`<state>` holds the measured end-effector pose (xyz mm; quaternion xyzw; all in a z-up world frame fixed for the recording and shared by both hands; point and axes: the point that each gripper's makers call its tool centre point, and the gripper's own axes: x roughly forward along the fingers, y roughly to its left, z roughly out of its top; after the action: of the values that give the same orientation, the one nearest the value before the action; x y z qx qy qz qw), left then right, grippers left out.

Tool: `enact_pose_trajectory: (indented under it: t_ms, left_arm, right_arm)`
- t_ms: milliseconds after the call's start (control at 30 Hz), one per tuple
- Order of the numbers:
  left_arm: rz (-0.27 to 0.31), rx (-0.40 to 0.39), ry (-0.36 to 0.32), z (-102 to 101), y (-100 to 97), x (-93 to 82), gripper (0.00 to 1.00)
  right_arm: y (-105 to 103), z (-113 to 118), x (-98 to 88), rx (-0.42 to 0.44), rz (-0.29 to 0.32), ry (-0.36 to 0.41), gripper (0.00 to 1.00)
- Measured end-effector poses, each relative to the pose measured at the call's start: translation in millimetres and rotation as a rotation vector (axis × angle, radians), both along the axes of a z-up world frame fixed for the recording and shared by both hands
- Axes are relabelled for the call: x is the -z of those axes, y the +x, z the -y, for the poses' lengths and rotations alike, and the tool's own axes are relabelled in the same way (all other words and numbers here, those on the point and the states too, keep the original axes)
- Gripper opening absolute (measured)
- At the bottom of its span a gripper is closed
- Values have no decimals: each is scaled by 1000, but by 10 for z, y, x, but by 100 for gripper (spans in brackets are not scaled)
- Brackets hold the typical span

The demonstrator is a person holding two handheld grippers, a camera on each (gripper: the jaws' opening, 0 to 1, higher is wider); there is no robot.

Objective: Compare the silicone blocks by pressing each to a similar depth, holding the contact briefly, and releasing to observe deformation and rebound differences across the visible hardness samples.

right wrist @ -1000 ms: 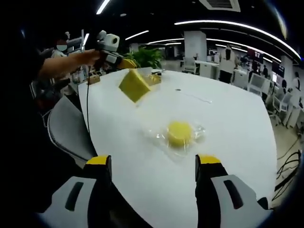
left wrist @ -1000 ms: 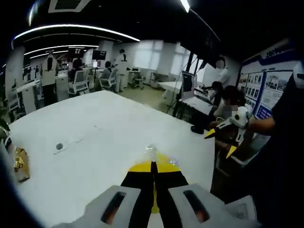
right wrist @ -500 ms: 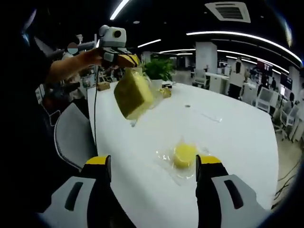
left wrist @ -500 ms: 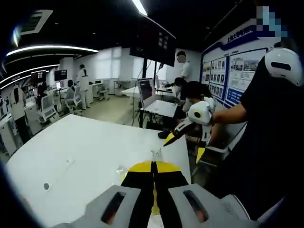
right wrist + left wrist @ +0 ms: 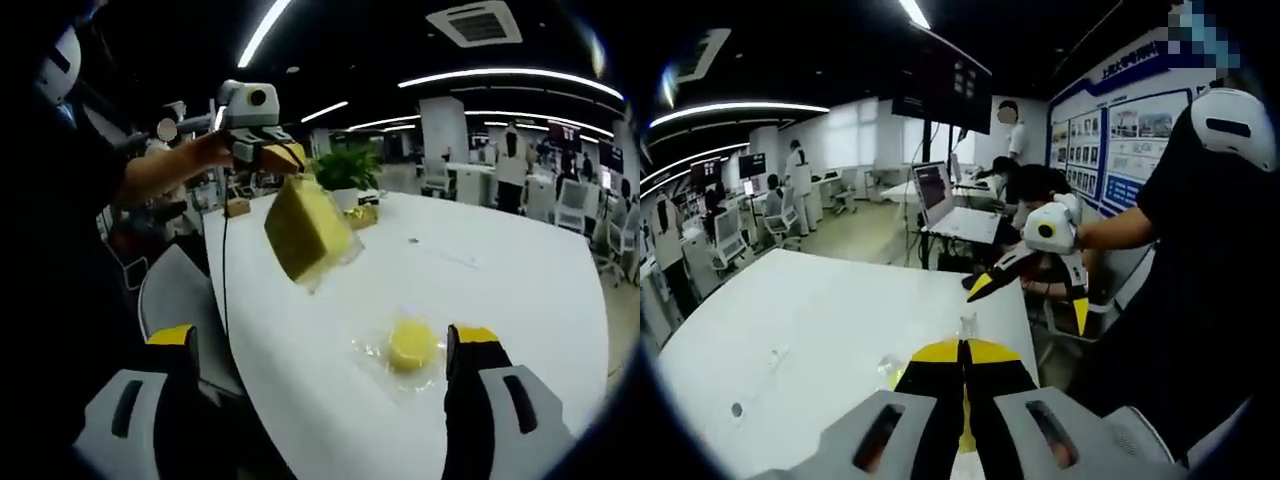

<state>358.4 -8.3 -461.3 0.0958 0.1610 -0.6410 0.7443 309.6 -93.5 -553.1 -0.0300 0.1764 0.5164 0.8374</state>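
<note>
White table [image 5: 520, 290] in an office: left gripper [image 5: 285, 165] clamped on a raised yellow block [image 5: 308, 228]; right gripper [image 5: 325, 375] jaws apart near a round yellow block [image 5: 411, 345].

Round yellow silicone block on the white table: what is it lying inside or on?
The round yellow silicone block lies on the white table, wrapped in clear crinkled plastic; whatever is directly beneath it is covered.

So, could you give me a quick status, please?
Left gripper shut on bagged square yellow block, lifted. Right gripper open. Round yellow block on white table.
</note>
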Motion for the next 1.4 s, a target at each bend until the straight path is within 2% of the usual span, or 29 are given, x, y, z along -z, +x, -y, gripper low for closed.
enact_pose_trajectory:
  t_ms: [133, 233, 300, 467, 700, 867, 933, 1133, 1200, 1267, 1400]
  left_arm:
    - [9, 41, 4, 60, -72, -28, 0]
    - [14, 67, 9, 78, -98, -25, 0]
    - [22, 73, 11, 95, -99, -34, 0]
    - [21, 95, -8, 162, -145, -115, 0]
    - [46, 136, -9, 249, -189, -192, 0]
    - [51, 147, -28, 293, -202, -248, 0]
    - [54, 157, -32, 312, -226, -270, 0]
    - [66, 195, -43, 360, -290, -346, 0]
    - [64, 197, -45, 366, -287, -355, 0]
    - [70, 197, -41, 363, -280, -350, 0]
    - [69, 191, -43, 351, -265, -345, 0]
  right_arm:
    - [78, -93, -81, -10, 35, 12, 92]
    - [172, -133, -162, -14, 73, 16, 83]
    - [216, -180, -231, -15, 82, 54, 81]
    - [215, -342, -299, -65, 59, 111, 75]
    - [379, -535, -389, -99, 40, 185, 68]
    - [443, -628, -485, -115, 36, 246, 66]
    - [439, -662, -493, -129, 52, 246, 63]
    - [426, -727, -472, -162, 44, 254, 55]
    - [413, -737, -483, -169, 50, 260, 49]
    - [399, -750, -448, -182, 17, 250, 43]
    - [386, -749, -437, -190, 26, 254, 36]
